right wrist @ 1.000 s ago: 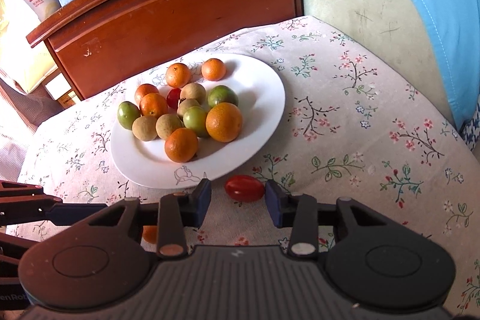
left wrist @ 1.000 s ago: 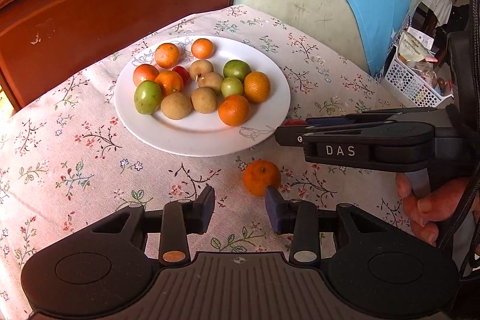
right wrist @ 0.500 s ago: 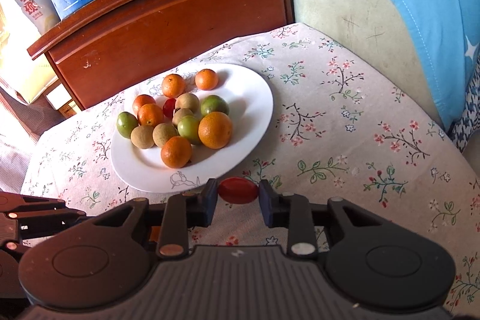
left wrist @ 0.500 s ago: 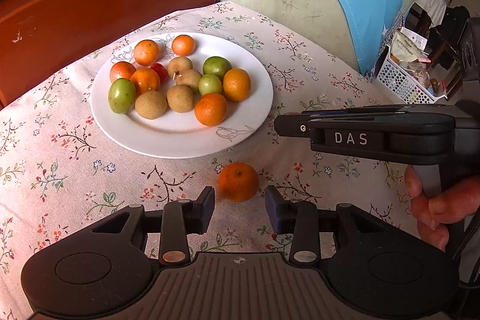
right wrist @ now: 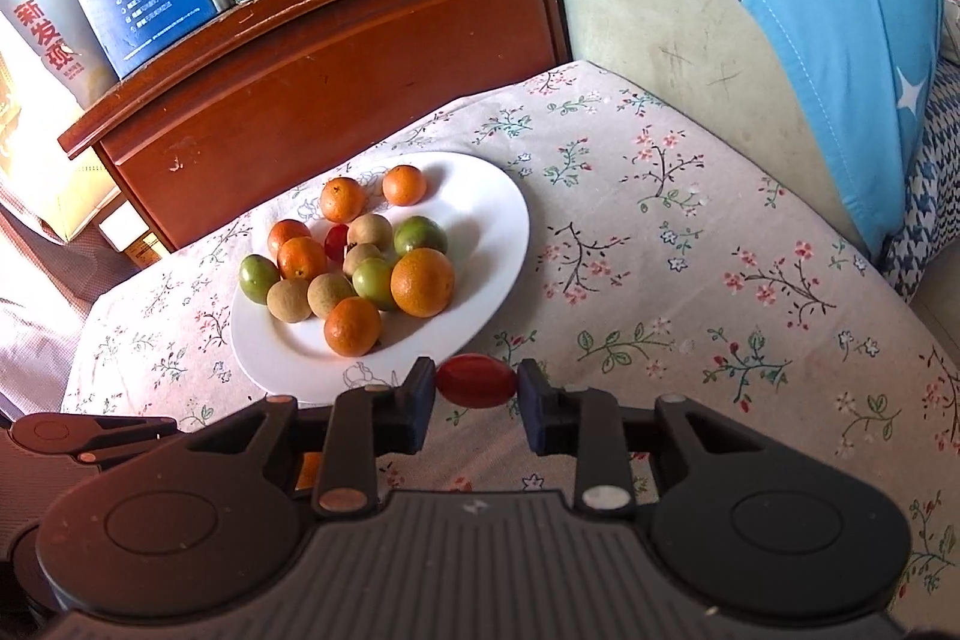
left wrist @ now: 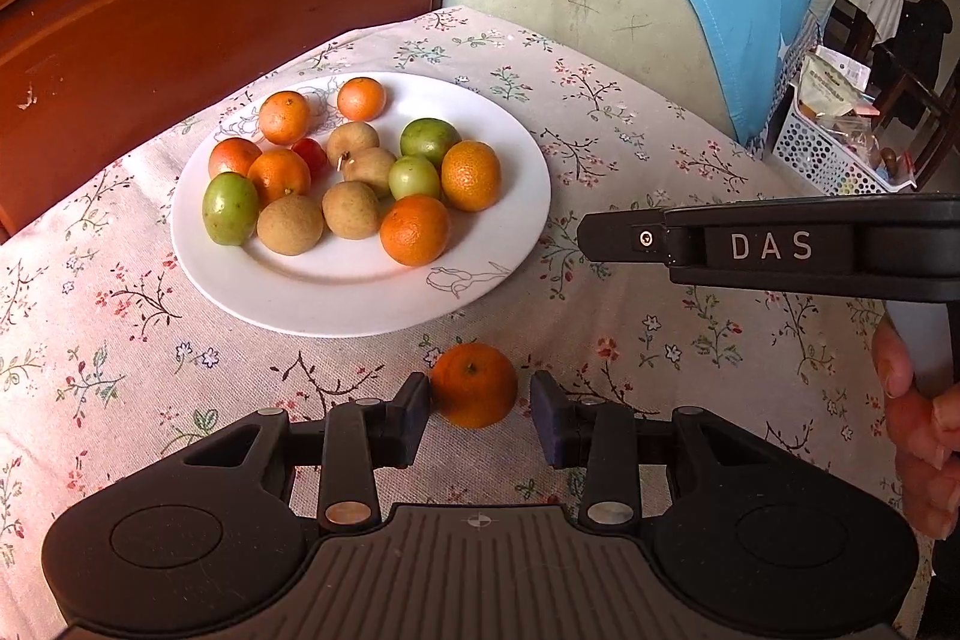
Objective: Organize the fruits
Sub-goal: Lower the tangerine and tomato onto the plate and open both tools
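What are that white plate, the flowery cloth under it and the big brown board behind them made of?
The plate looks like glazed ceramic: smooth, glossy white, with a thin line drawing near the rim. It might be melamine instead. The cloth appears to be woven cotton or linen, matte, printed with small flowers and slightly creased. The board seems to be reddish varnished wood: it shines and shows scratches.

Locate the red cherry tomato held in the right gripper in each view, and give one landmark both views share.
Left wrist view: the held red cherry tomato is not in it; only the side of the right gripper shows at right.
Right wrist view: low centre, the red cherry tomato is clamped between the fingertips, just in front of the plate's near rim.
Shared landmark: the white plate of fruit.
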Motion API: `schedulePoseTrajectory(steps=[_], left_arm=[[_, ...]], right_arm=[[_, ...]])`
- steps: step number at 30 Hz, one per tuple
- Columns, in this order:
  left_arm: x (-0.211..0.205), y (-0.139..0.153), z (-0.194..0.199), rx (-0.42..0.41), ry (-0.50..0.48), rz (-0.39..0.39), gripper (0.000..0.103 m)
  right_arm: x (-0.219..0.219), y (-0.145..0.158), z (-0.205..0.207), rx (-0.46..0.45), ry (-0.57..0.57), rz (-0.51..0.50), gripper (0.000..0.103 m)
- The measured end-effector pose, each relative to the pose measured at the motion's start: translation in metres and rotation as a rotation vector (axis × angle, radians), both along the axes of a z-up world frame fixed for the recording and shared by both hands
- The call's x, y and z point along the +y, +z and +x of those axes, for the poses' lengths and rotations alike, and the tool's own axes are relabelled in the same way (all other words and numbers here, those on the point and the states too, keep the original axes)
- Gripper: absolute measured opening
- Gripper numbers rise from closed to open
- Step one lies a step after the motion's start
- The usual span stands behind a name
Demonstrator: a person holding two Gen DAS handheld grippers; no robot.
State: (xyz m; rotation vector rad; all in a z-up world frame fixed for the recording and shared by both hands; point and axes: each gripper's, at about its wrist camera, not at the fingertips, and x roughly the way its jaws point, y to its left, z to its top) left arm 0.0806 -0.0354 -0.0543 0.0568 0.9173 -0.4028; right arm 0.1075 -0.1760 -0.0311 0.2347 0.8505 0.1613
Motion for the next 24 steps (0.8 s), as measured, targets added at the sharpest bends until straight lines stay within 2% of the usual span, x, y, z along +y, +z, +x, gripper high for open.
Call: schedulePoseTrajectory(steps=[4, 7, 11, 14, 17, 24], left_arm=[[-0.001, -0.001, 0.001, -0.015, 0.002, 0.001, 0.035], [0.001, -0.001, 0.002, -0.017, 0.007, -0.012, 0.029], [0.007, 0.003, 0.002, -0.008, 0.029, -0.042, 0.029], [0.011, 0.011, 0.001, -0.035, 0.035, -0.042, 0.029], [0.020, 0.022, 0.004, -0.049, 0.058, -0.080, 0.029], [0.039, 0.048, 0.016, -0.142, 0.117, -0.102, 0.029]], right_arm=[[0.000, 0.000, 0.000, 0.003, 0.000, 0.006, 0.029], [0.000, 0.000, 0.000, 0.004, 0.002, 0.006, 0.029], [-0.001, 0.001, 0.000, 0.003, -0.001, 0.019, 0.030], [-0.002, 0.004, 0.000, -0.007, -0.004, 0.024, 0.030], [-0.004, 0.010, 0.000, -0.025, -0.012, 0.039, 0.030], [-0.003, 0.030, 0.008, -0.088, -0.009, 0.069, 0.030]])
